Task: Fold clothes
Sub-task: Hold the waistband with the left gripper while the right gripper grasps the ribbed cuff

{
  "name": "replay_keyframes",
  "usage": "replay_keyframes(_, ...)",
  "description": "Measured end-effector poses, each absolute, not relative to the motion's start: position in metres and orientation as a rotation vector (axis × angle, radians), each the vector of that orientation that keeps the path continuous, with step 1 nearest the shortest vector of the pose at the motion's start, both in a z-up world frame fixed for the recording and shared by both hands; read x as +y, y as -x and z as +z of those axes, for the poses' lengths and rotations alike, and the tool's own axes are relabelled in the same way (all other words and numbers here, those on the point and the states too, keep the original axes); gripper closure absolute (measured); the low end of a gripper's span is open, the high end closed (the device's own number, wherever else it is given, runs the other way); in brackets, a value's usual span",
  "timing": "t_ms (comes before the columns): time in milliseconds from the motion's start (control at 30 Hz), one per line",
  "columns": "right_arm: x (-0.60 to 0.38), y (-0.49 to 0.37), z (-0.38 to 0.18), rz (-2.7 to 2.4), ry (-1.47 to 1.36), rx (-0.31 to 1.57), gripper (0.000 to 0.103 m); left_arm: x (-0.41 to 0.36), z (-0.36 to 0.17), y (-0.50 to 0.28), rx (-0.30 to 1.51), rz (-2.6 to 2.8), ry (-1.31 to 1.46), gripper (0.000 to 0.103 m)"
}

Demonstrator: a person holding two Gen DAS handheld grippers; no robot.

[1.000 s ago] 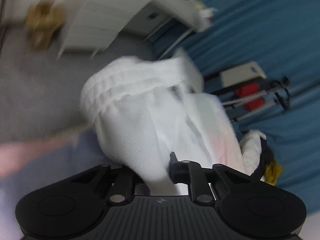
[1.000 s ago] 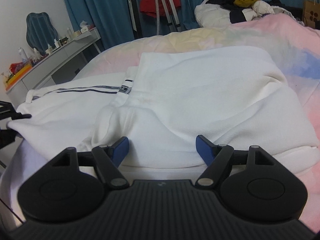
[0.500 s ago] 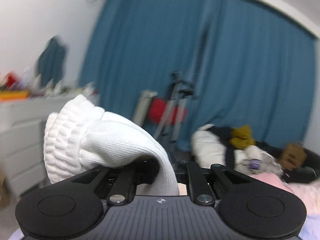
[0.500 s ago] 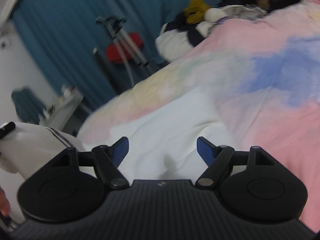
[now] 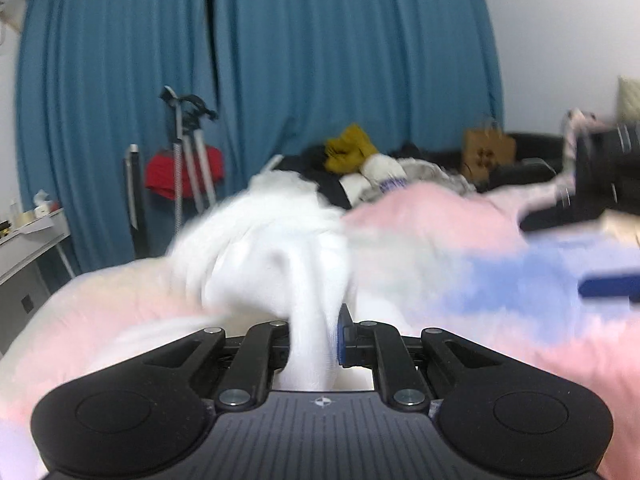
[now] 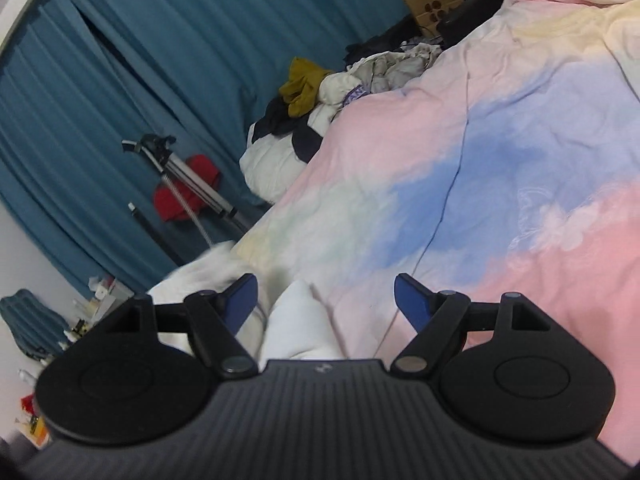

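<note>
A white knit garment [image 5: 276, 264] is bunched and blurred in the left wrist view, lifted over the pastel bedspread [image 5: 460, 248]. My left gripper [image 5: 314, 340] is shut on a fold of it. In the right wrist view my right gripper [image 6: 326, 300] is open and empty above the bedspread [image 6: 500, 184]. Part of the white garment [image 6: 298, 320] lies just below and left of its fingers. The right gripper also shows blurred at the right edge of the left wrist view [image 5: 600, 216].
A pile of unfolded clothes [image 6: 320, 100] lies at the bed's far end. A tripod with a red cloth [image 6: 184, 188] stands before the blue curtain [image 5: 280, 60]. A brown paper bag [image 6: 432, 0] and a cluttered white dresser [image 5: 28, 236] flank the bed.
My left gripper swung the white garment up and across toward the middle of the bed. My right gripper rose off the garment and tilted, staying open.
</note>
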State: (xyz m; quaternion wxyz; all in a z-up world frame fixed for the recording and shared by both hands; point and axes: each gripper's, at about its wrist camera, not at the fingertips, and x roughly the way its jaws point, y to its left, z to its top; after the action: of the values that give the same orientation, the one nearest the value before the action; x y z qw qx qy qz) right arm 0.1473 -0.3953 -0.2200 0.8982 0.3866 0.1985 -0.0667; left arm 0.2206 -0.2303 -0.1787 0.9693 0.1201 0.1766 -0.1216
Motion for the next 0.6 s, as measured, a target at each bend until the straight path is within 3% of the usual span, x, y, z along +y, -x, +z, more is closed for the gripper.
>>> replay_keyframes(67, -0.401, -0.151, -0.225, -0.127, -0.83, 0.419, 0.025, -0.225, -0.191, -0.221, 0.347, -0.27, -0.282, 0.087)
replay_keyframes(233, -0.407, -0.158, -0.236, -0.071, -0.896, 0.446, 0.025, -0.223, -0.207, -0.215, 0.339, -0.364, -0.387, 0.059)
replay_keyframes(300, -0.408, -0.157, -0.237, -0.053, -0.925, 0.437, 0.025, -0.217, -0.213, -0.202, 0.337, -0.386, -0.459, 0.038)
replay_keyframes(600, -0.402, -0.168, -0.255, 0.021, -1.025, 0.517, 0.021, -0.143, -0.223, -0.152, 0.37, -0.346, -0.665, 0.033)
